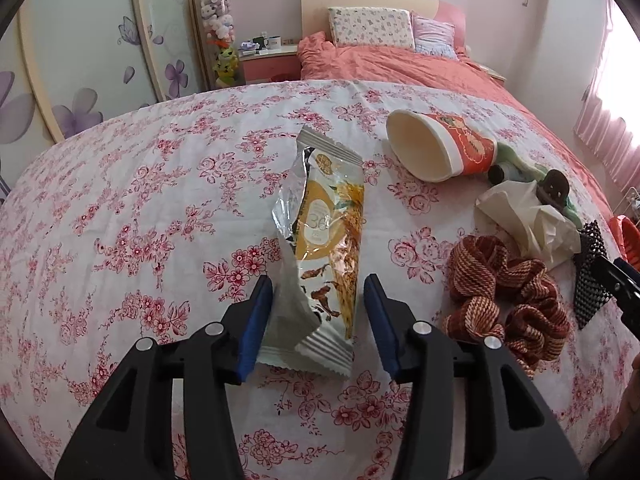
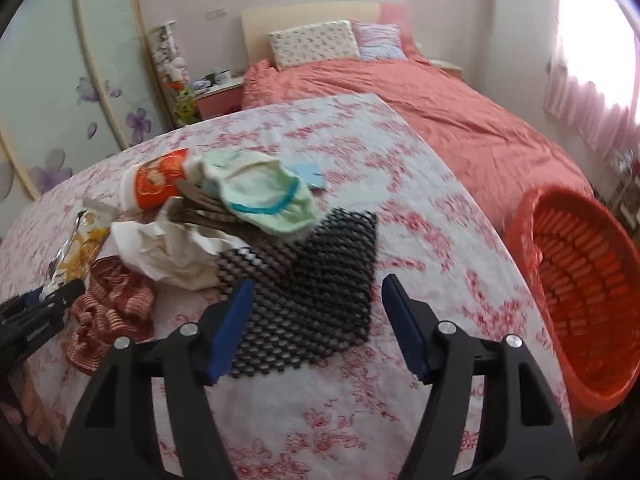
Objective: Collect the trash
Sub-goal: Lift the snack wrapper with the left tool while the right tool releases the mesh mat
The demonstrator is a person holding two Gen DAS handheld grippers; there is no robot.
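Left hand-held gripper (image 1: 318, 322) open astride snack wrapper (image 1: 324, 248), right hand-held gripper (image 2: 316, 330) wide over black mesh mat (image 2: 316, 280); scrunchie (image 1: 508, 292), tissue (image 1: 528, 220), paper cup (image 1: 436, 146) crowd the bench (image 1: 120, 220), orange basket (image 2: 580, 292) off its edge.

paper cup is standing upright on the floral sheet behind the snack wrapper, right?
Not upright. In the left wrist view the paper cup lies on its side, open mouth facing the camera. It is on the floral sheet, behind and to the right of the snack wrapper.
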